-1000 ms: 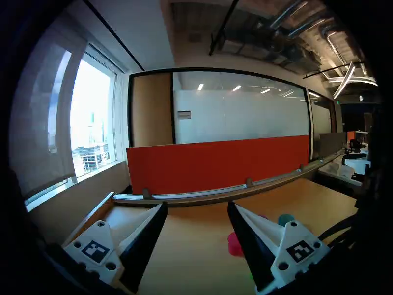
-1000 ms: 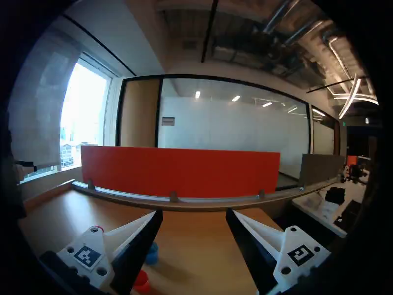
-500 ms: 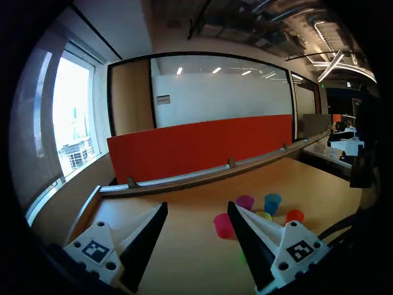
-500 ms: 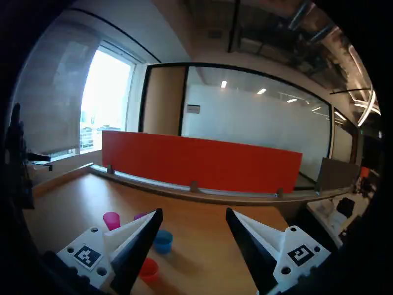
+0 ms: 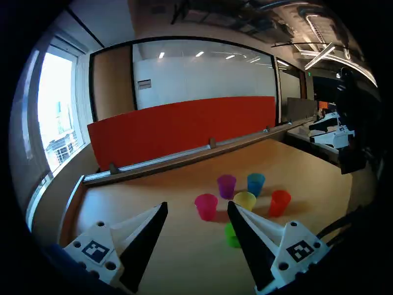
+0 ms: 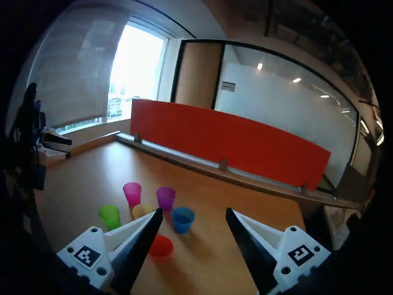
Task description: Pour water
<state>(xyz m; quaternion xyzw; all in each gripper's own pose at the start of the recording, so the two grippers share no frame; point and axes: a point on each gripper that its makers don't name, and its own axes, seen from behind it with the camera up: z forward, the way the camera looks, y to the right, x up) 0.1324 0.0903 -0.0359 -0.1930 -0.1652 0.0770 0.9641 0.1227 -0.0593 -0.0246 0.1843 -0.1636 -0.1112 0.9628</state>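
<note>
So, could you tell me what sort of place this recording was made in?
Most likely an open-plan office: a long wooden desk with an orange divider along its back edge, a glass wall behind that, and more desks off to the side.

Your left gripper (image 5: 196, 204) hangs over the table (image 5: 186, 268), with its fingers (image 5: 142, 236) spread apart and nothing between them. Six cups stand close together ahead. Around the yellow cup (image 5: 244, 200) you see the pink cup (image 5: 206, 206) at 9 o'clock, the purple cup (image 5: 226, 186) at 11, the blue cup (image 5: 255, 184) at 1, the orange cup (image 5: 279, 202) at 3 and the green cup (image 5: 231, 236) at 7, partly behind one finger.
</note>
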